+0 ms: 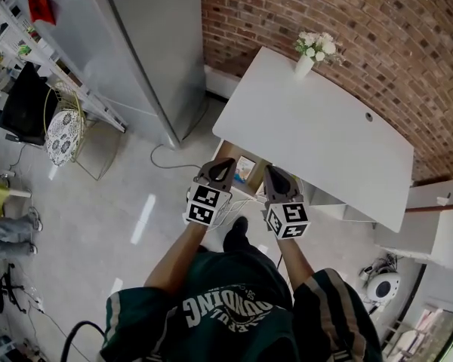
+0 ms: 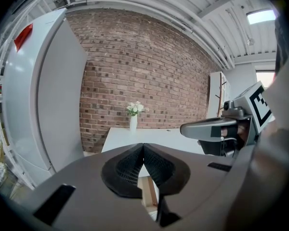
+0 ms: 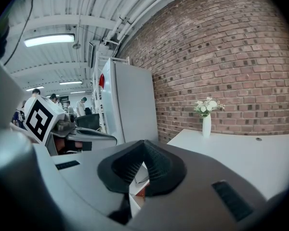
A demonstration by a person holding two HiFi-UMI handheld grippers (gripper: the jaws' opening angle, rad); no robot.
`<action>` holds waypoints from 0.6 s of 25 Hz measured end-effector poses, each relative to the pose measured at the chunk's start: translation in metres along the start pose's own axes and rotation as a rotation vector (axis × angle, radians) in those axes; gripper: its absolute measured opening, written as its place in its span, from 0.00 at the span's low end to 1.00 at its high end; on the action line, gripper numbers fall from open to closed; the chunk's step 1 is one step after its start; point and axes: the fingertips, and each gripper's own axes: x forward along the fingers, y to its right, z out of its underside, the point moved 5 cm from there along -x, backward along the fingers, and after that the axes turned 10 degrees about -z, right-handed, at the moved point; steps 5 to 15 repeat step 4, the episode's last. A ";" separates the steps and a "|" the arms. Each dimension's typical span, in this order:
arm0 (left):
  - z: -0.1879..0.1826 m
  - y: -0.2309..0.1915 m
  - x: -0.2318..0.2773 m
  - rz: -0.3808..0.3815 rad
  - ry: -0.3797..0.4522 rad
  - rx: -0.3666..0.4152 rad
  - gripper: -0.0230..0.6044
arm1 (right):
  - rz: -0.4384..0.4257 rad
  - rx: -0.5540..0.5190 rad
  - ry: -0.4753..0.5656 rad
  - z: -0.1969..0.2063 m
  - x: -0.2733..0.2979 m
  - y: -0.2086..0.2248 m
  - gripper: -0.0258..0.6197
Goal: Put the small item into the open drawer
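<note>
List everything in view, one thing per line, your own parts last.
table: one, white, against the brick wall
vase: one, white, holding white flowers, at the table's far corner
brick wall: one, red-brown, behind the table
tall cabinet: one, pale grey, left of the table
drawer: one, wood-toned, open under the table's near edge; contents too small to tell
chair: one, wire frame with patterned cushion, far left
round device: one, white, on the floor at lower right
shoe: one, dark, between the grippers
left gripper: one, grey, jaws shut on nothing
right gripper: one, grey, jaws shut on nothing
</note>
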 end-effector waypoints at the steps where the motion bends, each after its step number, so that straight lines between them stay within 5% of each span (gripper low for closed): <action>1: -0.001 0.000 0.001 0.000 -0.001 0.001 0.06 | 0.000 -0.001 0.000 0.000 0.000 0.002 0.08; 15: -0.003 -0.001 0.005 -0.004 -0.004 0.007 0.06 | -0.001 -0.001 -0.002 -0.001 0.002 0.006 0.08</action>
